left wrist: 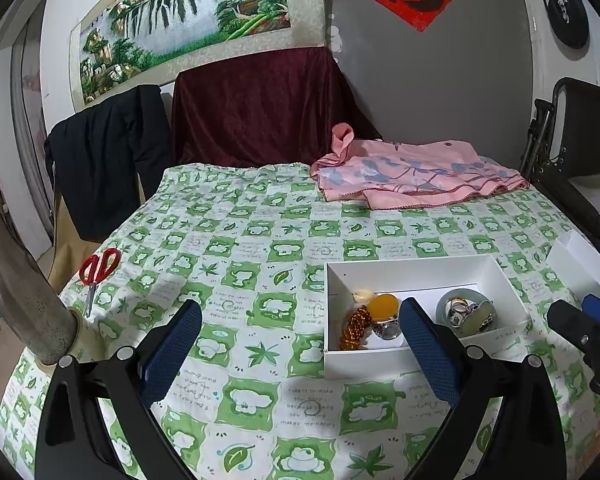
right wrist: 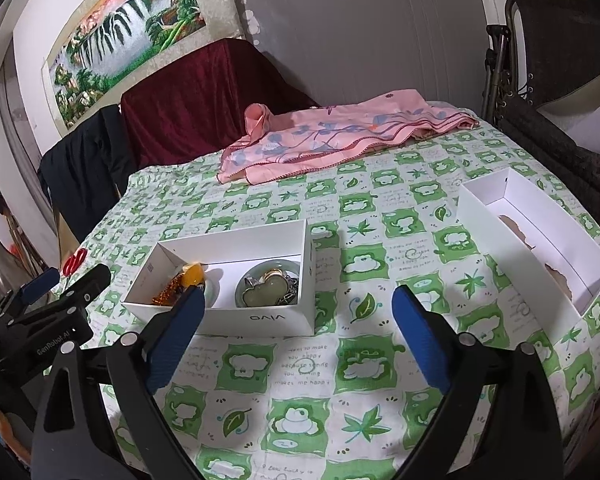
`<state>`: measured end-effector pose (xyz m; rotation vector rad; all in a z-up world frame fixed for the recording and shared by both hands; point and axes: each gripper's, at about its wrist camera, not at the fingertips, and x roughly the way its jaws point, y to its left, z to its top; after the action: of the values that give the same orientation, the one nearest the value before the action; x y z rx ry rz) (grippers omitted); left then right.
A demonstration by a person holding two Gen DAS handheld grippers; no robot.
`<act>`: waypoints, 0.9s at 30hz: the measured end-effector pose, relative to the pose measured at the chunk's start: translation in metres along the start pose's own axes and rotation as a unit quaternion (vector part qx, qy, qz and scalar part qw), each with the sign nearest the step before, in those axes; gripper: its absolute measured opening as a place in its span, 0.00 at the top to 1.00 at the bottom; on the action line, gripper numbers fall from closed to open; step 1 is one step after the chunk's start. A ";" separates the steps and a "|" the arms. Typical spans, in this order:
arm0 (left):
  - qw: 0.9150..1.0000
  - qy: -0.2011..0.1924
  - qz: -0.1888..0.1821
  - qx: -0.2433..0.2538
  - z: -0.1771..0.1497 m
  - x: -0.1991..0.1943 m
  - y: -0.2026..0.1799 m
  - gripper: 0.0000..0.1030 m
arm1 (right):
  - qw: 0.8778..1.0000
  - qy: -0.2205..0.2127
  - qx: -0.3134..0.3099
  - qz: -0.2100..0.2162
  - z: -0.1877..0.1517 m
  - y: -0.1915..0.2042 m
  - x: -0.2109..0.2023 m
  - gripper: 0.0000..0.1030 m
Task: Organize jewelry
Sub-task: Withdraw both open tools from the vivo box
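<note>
Two boxes: a white jewelry box (right wrist: 236, 312) sits mid-worktop; a second white box (right wrist: 540, 240) lies well apart to its right.
Jewelry: orange beads (left wrist: 354, 326), an amber stone (left wrist: 383, 305), a silver ring (left wrist: 386, 329) and a pale jade heart (right wrist: 269, 293) all lie inside the jewelry box.
Left gripper (left wrist: 300, 340): jaws spread wide, holding nothing, hovering just beside the jewelry box.
Right gripper (right wrist: 296, 336): jaws released too, nothing between them.
Worktop (right wrist: 340, 400): green leaf-print cloth; pink fabric (right wrist: 340, 136) at the far edge.
Scissors (left wrist: 96, 272): red-handled, far left.

"vivo" on white box (right wrist: 260, 317), "GenRobot" on gripper (right wrist: 56, 344)
</note>
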<state>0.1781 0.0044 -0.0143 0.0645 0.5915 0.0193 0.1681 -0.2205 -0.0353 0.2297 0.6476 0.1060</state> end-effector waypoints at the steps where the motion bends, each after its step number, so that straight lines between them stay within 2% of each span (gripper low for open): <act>1: 1.000 0.001 -0.001 0.000 0.000 0.000 0.000 0.06 | 1.000 0.000 0.001 0.000 0.000 0.000 0.000 0.13; 8: 1.000 0.007 -0.016 -0.003 0.000 0.003 0.001 0.06 | 1.000 0.000 0.001 0.000 0.000 -0.001 0.000 0.12; 17: 1.000 -0.002 0.007 0.001 -0.001 0.001 0.000 0.06 | 1.000 -0.001 0.001 -0.002 0.000 -0.002 0.000 0.12; 27: 1.000 -0.001 0.011 0.004 -0.001 0.001 0.000 0.06 | 1.000 -0.001 0.001 -0.003 0.001 -0.003 0.001 0.11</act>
<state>0.1784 0.0048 -0.0153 0.0793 0.5892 0.0376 0.1694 -0.2230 -0.0358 0.2295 0.6456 0.0994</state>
